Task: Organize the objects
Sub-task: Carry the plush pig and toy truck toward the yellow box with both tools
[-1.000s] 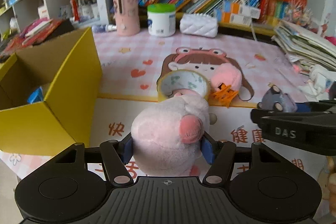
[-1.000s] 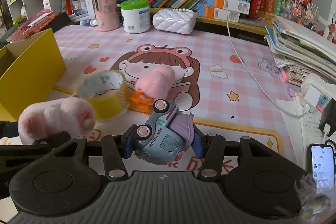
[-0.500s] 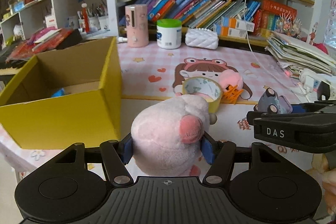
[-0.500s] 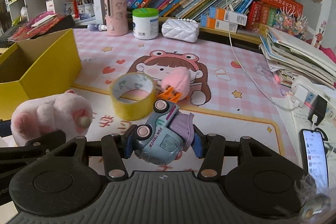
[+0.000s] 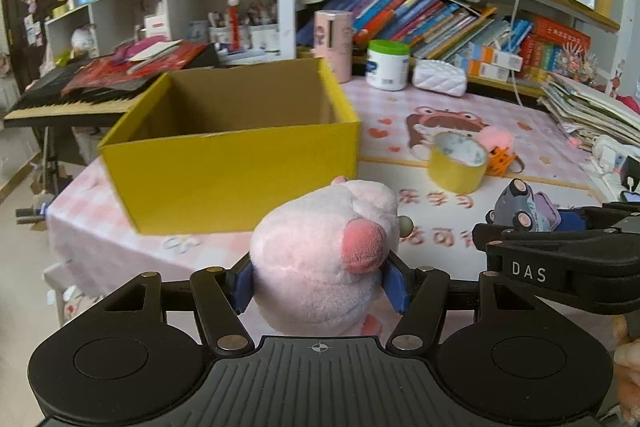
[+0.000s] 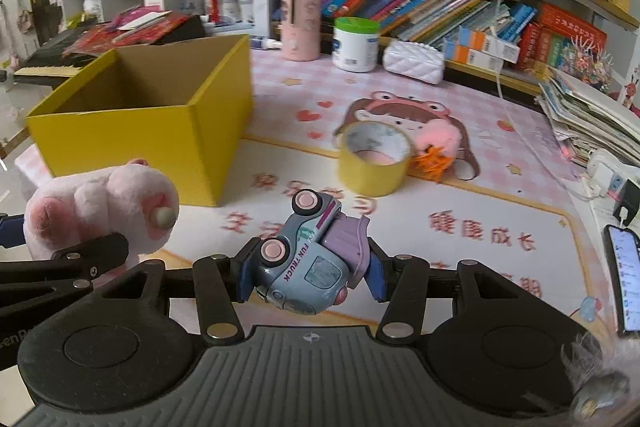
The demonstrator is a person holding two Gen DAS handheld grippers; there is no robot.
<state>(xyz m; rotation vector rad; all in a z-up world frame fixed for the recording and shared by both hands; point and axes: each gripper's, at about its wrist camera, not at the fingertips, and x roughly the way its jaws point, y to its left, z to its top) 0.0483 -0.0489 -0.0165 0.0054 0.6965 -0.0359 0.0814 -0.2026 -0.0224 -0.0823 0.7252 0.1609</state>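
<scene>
The left gripper (image 5: 319,285) was clamped on a pink plush toy (image 5: 322,259), its blue pads pressed into the soft sides, and it held the toy up above the near edge of the pink checked tablecloth (image 5: 516,123). Just beyond it stood the yellow cardboard box (image 5: 236,163), open at the top — I could not see what lay in the bottom.

The right gripper (image 6: 307,273) had its jaws closed on a small grey-blue toy truck (image 6: 306,263), tipped on its side with the pink wheels facing up, and it hung in the air to the right of the plush.

Further out on the cloth sat a roll of yellow tape (image 6: 374,159), lying flat — a pink fluffy thing with an orange clip (image 6: 438,147) touched its far side. A phone (image 6: 624,279) lay at the right edge of the table.
</scene>
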